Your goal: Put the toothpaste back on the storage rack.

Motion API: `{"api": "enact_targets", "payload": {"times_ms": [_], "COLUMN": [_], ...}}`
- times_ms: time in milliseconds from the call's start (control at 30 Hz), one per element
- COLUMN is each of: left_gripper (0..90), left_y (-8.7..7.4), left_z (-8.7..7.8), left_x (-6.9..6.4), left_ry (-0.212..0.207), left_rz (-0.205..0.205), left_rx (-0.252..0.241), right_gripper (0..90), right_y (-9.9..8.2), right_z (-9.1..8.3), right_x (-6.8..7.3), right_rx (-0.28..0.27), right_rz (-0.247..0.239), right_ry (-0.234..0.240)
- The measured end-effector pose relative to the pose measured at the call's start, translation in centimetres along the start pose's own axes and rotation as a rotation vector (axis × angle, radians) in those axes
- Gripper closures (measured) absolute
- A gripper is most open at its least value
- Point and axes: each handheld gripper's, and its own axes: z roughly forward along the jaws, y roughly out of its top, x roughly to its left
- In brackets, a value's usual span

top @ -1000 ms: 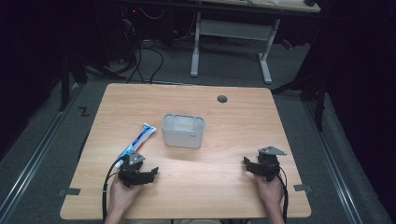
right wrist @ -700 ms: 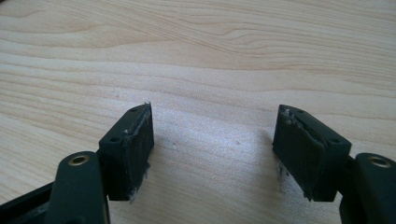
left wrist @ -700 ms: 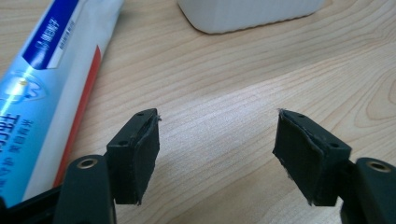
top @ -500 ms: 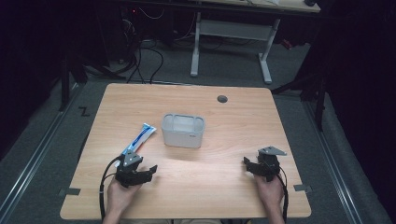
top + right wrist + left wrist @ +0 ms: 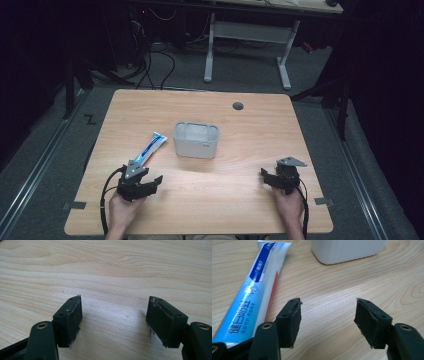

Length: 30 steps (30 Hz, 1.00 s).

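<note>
Left gripper [image 5: 156, 181], jaws just narrowing on bare wood, empty, beside my toothpaste tube [image 5: 253, 292], aligned for pickup; right gripper [image 5: 266, 175] parked open, empty; plastic bin [image 5: 196, 139] waits nearby.

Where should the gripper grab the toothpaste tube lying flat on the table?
Probably across the toothpaste tube at mid-length, coming down from above. It lies flat and long on the table, so the jaws would straddle its narrow width, one on each long edge. The left gripper is nearest: the tube sits just beside it. Its jaws have just been closing, nothing between them.
</note>
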Motion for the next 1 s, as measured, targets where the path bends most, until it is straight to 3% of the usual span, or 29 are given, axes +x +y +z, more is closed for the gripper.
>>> {"api": "enact_targets", "payload": {"times_ms": [300, 433, 567, 1000], "left_gripper": [43.0, 41.7, 40.7, 42.9], "left_y": [-0.1, -0.2, -0.7, -0.3], "left_z": [-1.3, -1.7, -2.0, -3.3], "left_x": [0.4, 0.9, 1.6, 2.6], "left_ry": [0.022, 0.017, -0.001, 0.030], "left_rz": [0.004, -0.007, -0.044, -0.040], "left_rx": [-0.020, -0.032, -0.063, -0.045], "right_gripper": [28.9, 28.9, 28.8, 28.8], "right_y": [0.0, 0.0, 0.0, 0.0], "right_z": [0.0, 0.0, 0.0, 0.0], "right_x": [0.0, 0.0, 0.0, 0.0], "right_rx": [0.001, 0.001, 0.001, 0.000], "right_rz": [0.001, 0.002, 0.002, -0.002], "right_ry": [0.001, 0.001, 0.001, 0.001]}}
